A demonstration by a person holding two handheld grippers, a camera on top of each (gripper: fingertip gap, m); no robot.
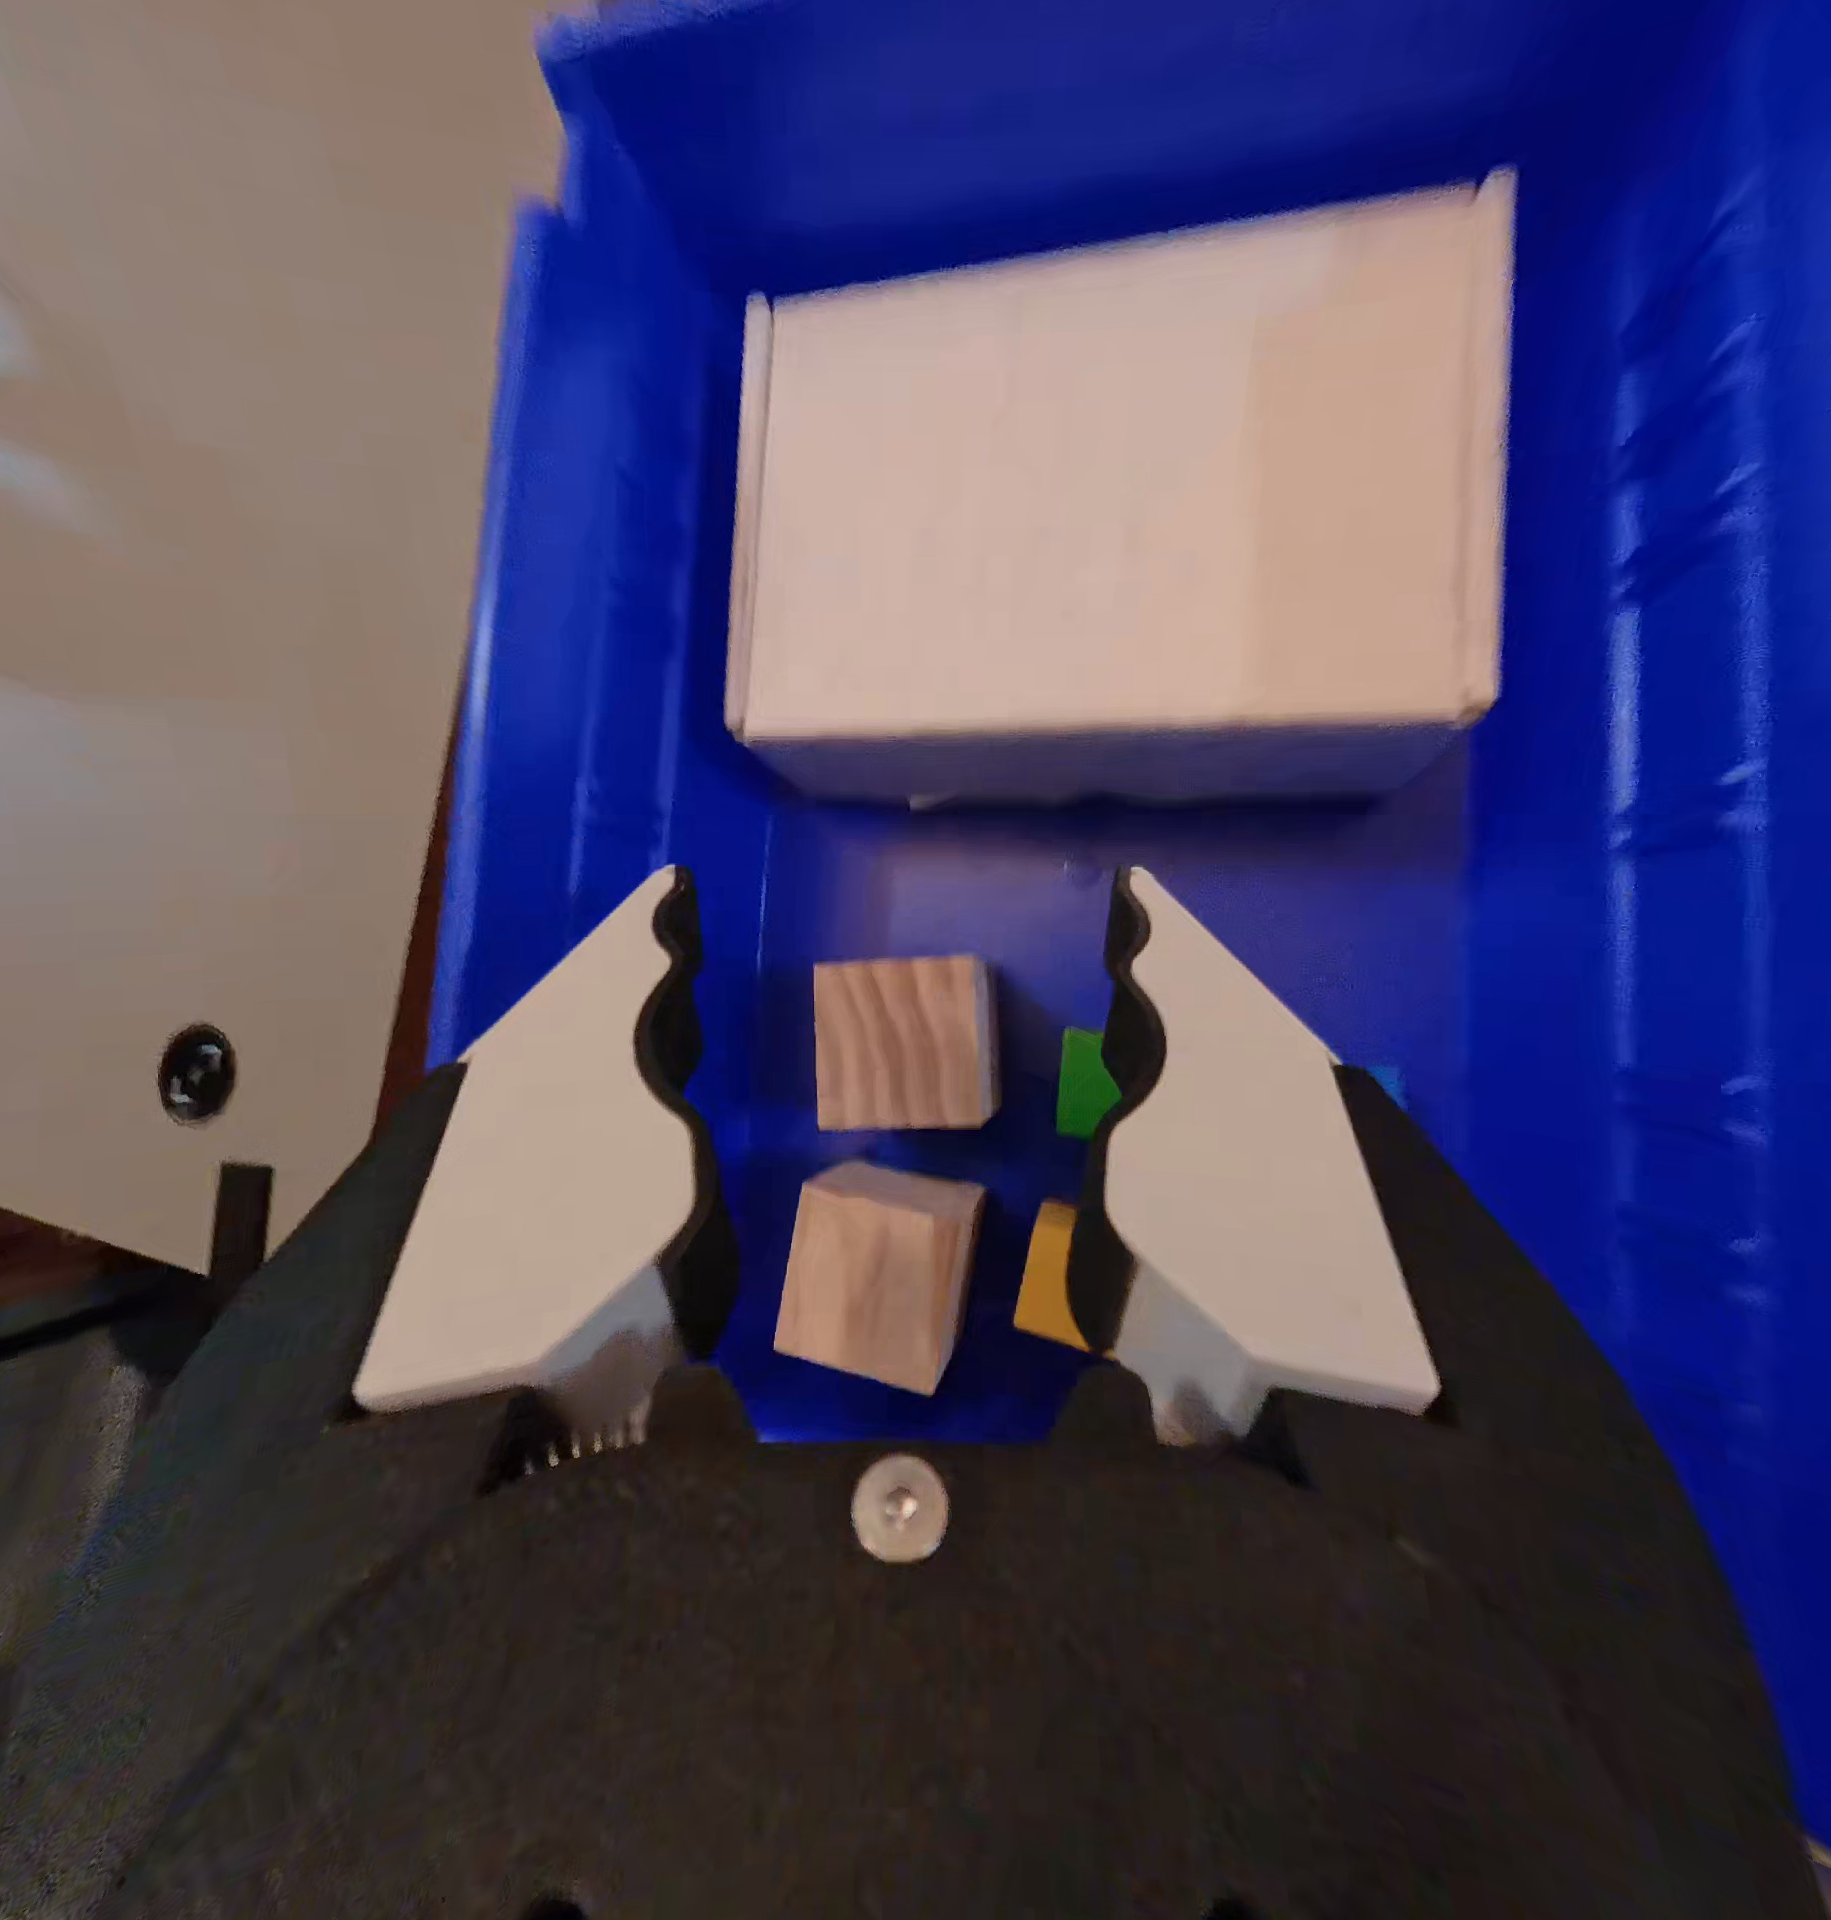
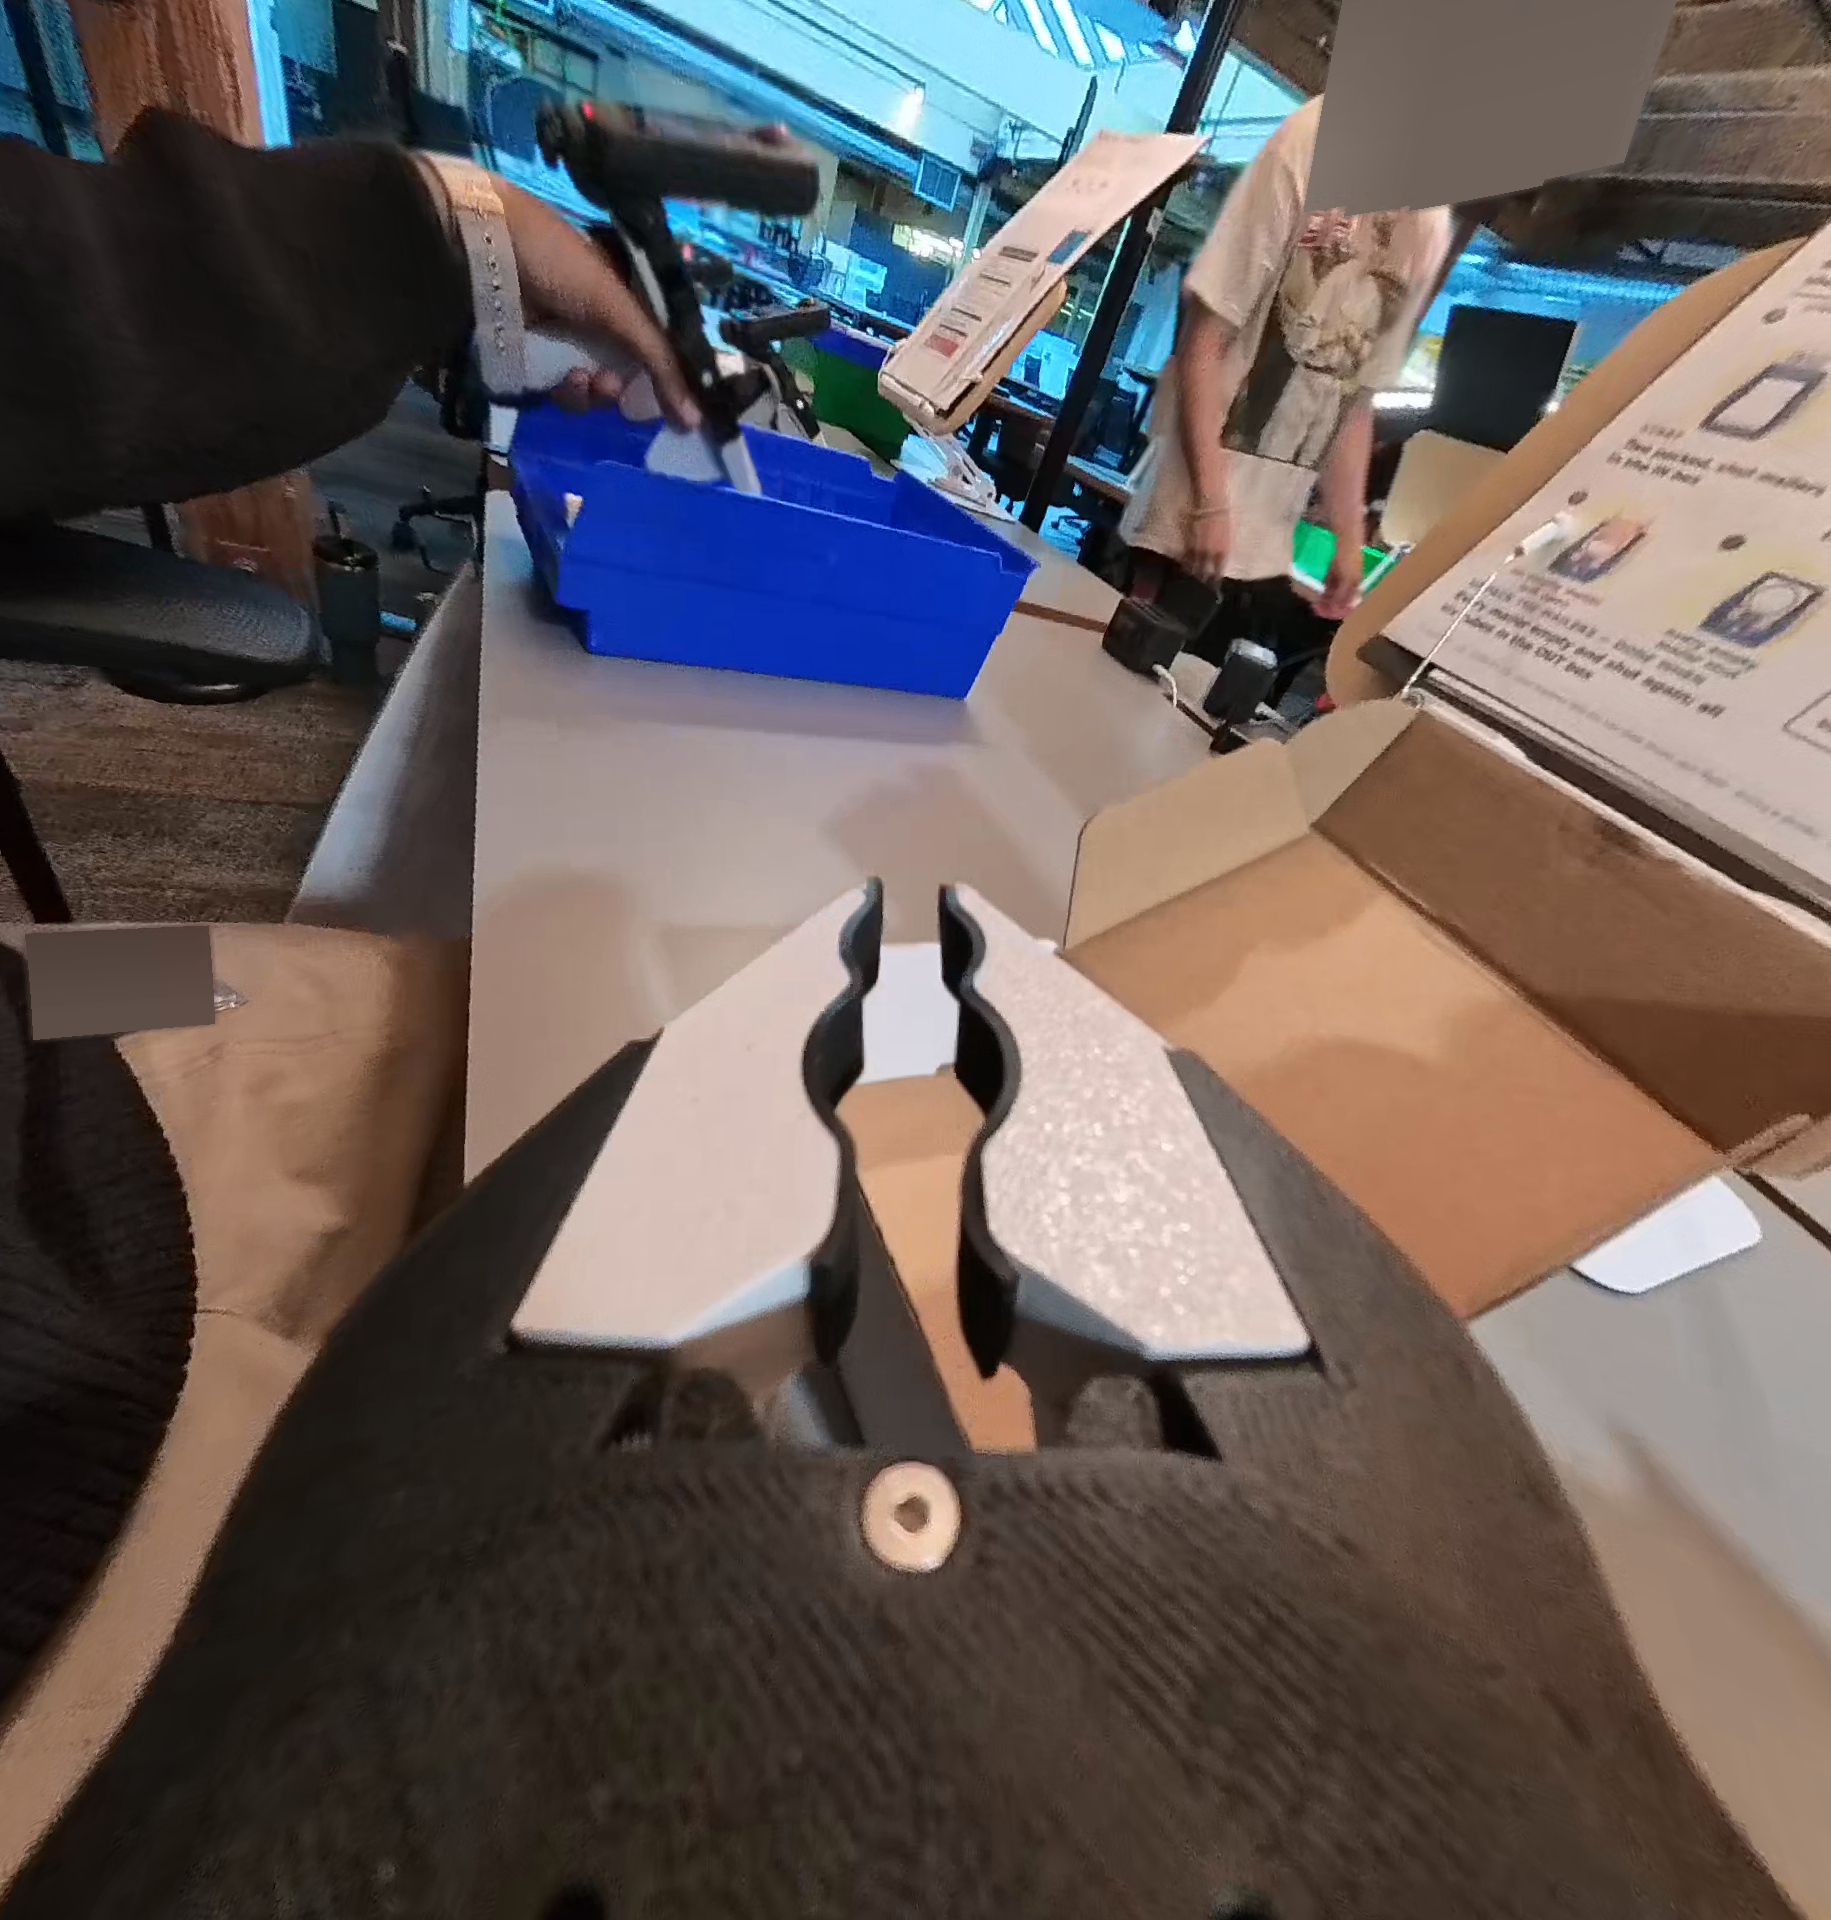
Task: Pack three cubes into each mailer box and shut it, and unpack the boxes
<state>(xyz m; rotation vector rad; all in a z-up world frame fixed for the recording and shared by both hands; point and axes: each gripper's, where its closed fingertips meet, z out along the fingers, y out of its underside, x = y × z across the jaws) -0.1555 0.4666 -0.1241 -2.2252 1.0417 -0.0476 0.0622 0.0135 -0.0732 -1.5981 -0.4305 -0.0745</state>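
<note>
My left gripper is open and empty, pointing down into the blue bin. Two bare wooden cubes lie on the bin floor between its fingers. A green cube and a yellow cube are half hidden by the right finger. A shut white mailer box lies beyond them. My right gripper is closed to a narrow gap on the near flap of an open brown mailer box, which looks empty. The bin and left gripper also show farther off.
The bin and open box sit on a grey table. A cardboard instruction board leans right behind the open box. A person stands beyond the table. Small black devices sit near the far edge. My hands' fingertips stand some 50 cm from each other.
</note>
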